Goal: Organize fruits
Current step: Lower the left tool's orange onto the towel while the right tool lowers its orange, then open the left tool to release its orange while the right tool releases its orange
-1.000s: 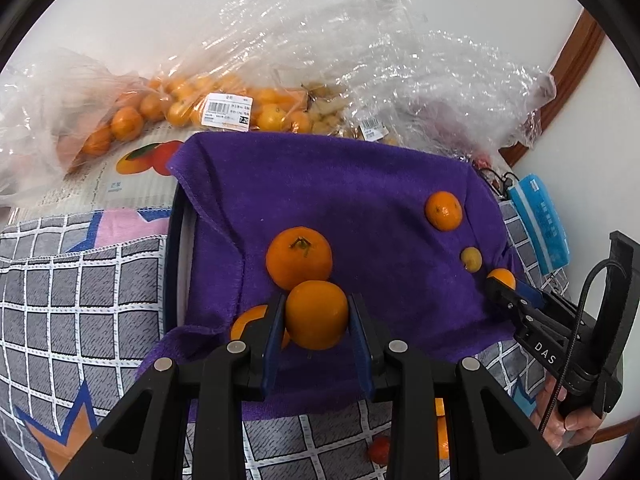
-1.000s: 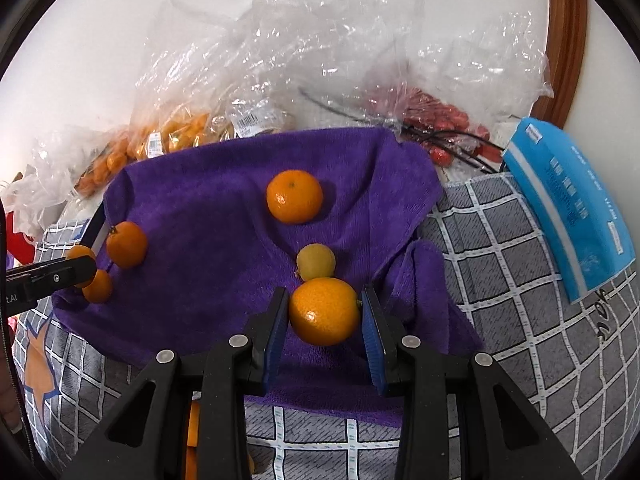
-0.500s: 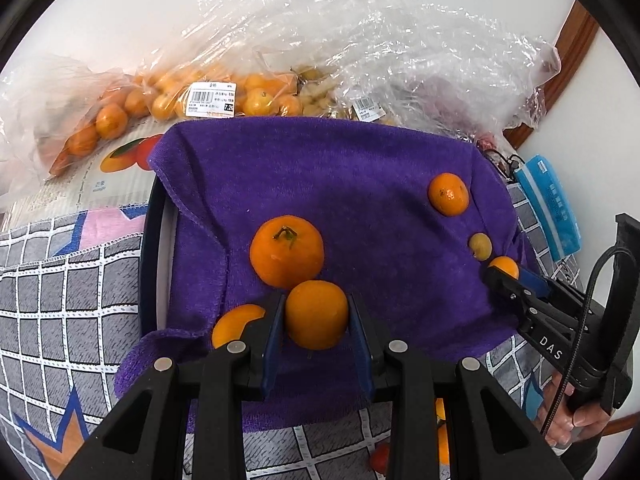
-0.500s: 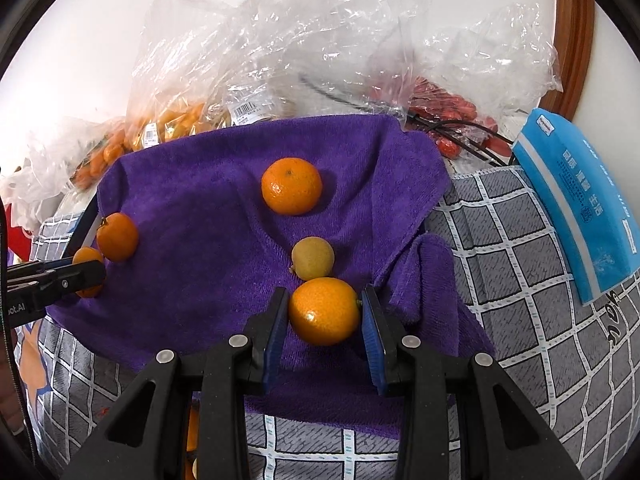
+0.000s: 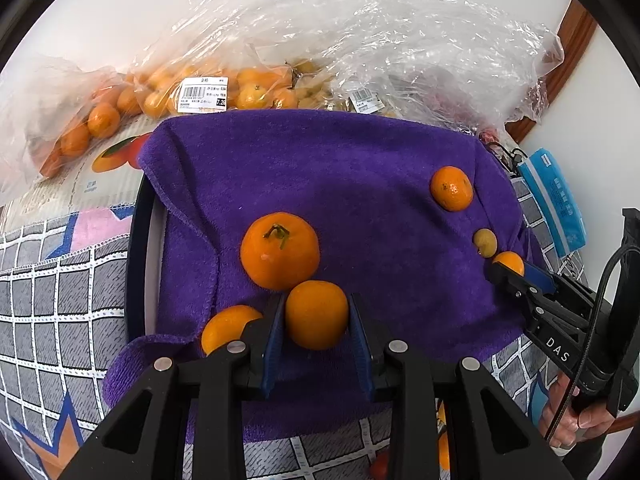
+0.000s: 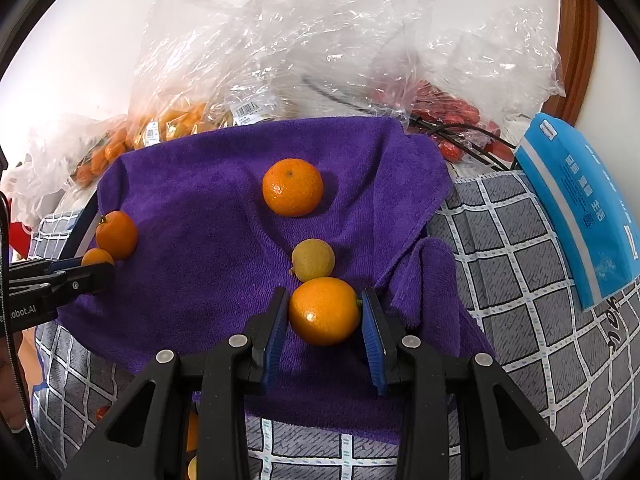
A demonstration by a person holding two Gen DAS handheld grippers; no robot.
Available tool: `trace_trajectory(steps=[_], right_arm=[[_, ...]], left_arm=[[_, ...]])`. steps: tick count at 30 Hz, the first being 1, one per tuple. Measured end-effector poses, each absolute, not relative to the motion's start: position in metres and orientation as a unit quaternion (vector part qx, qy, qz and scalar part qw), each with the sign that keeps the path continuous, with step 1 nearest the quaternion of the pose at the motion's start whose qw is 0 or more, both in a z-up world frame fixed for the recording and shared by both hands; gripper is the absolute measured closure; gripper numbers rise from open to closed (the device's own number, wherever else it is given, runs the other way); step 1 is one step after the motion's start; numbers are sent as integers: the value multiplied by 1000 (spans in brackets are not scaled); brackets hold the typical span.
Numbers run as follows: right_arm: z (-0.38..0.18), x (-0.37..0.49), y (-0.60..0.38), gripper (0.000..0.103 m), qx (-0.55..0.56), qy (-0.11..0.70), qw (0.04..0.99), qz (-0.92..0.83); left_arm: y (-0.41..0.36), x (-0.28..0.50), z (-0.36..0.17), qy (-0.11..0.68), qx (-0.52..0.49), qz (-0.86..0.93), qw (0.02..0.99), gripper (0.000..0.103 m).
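Each hand-held gripper, left [image 5: 316, 316] and right [image 6: 324, 312], is closed around an orange over the purple towel [image 5: 340, 168], where four fruits already lie; bagged fruit [image 5: 160, 96] remains.

The black left gripper with blue finger pads [image 5: 316, 316] reaches forward and low, its two fingers closed against the sides of a small round orange mandarin [image 5: 317, 314], pads [image 5: 275, 332] pressed flat to the fruit. The black right gripper with blue finger pads [image 6: 325, 312] is posed the same way, clamped on another round orange mandarin [image 6: 324, 311]. From the left wrist view the right gripper comes in from the right edge, tilted slightly downward, gripped from below by a bare hand [image 5: 568, 416] curled around its handle
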State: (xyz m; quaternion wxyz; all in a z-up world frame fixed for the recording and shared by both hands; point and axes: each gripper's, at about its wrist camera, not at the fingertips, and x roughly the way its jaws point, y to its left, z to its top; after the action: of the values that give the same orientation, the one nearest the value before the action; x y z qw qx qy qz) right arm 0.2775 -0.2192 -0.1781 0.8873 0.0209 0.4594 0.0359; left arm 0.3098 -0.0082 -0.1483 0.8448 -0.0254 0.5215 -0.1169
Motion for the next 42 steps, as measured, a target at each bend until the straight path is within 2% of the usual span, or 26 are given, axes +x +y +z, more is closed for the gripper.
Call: trace_trajectory(steps=[42], right_arm=[[-178, 273, -220, 66, 10, 465, 884, 32]], left_arm=[[-29, 311, -165, 538, -24, -149, 829, 72]])
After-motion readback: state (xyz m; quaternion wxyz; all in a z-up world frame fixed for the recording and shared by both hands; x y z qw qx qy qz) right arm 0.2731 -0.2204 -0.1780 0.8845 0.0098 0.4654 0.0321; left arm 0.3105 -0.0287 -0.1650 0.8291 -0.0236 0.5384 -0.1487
